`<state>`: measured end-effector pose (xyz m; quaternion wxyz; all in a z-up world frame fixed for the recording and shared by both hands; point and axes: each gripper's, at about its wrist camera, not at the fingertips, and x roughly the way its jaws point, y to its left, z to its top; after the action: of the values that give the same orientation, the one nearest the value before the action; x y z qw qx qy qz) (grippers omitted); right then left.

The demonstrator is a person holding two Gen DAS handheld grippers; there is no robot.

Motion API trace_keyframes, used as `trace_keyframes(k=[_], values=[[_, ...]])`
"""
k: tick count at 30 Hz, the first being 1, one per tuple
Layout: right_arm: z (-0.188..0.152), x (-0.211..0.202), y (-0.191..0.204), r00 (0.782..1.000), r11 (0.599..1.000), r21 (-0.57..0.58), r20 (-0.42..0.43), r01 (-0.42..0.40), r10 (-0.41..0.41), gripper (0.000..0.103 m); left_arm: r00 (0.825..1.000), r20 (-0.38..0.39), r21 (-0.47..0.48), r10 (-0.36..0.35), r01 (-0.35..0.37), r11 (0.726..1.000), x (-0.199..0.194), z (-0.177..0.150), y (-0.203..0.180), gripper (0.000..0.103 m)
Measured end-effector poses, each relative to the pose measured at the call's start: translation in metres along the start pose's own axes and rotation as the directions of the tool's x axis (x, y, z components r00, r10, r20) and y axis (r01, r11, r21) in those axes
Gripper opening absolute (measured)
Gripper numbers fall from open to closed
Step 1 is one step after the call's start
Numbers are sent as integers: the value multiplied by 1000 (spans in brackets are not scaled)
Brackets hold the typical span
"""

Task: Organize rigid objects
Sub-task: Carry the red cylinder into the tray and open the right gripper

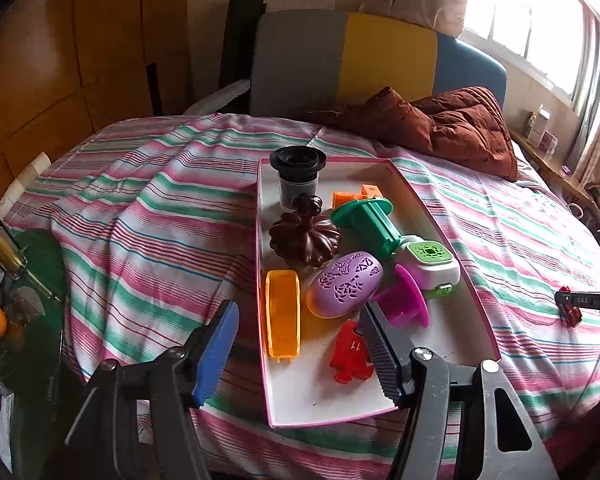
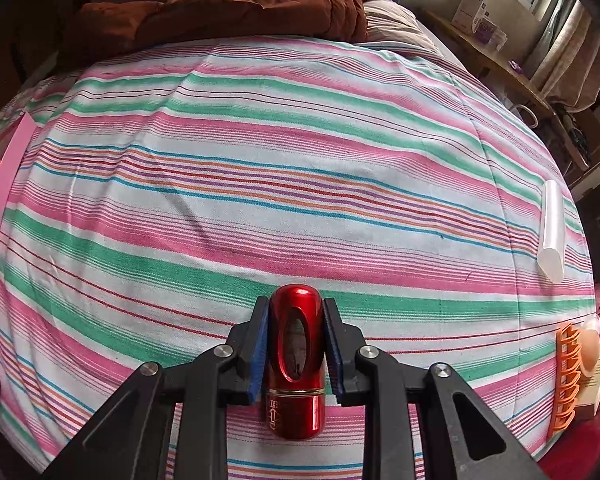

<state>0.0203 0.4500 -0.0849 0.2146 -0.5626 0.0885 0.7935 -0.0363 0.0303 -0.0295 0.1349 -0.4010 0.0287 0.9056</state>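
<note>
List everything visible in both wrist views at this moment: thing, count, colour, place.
tray: 1, white with pink rim, on the striped bedspread
black cup: 1, far end of tray
brown fluted mould: 1, tray middle
green spool: 1, tray
purple perforated egg: 1, tray
white-green box: 1, tray, right side
magenta spool: 1, tray
orange trough: 1, tray, left side
red cutter: 1, near end of tray
red metallic capsule: 1, over the bedspread
white tube: 1, bedspread, right
left gripper: open, over the tray
right gripper: shut on the capsule
</note>
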Motion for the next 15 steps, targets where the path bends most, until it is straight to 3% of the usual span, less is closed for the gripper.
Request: trace_keyframes(k=[3, 9, 15], values=[[-4, -4, 7, 999, 1000, 2, -21, -26, 26, 25, 1000, 7, -8, 2, -2, 1000, -2, 0, 3, 67], [-14, -21, 43, 988, 988, -13, -10, -155, 154, 25, 1000, 18, -11, 13, -13, 1000, -5, 0, 6, 72], [-20, -57, 100, 950, 950, -97, 71, -296, 303, 25, 1000, 14, -25, 20, -19, 1000, -5, -1, 10, 73]])
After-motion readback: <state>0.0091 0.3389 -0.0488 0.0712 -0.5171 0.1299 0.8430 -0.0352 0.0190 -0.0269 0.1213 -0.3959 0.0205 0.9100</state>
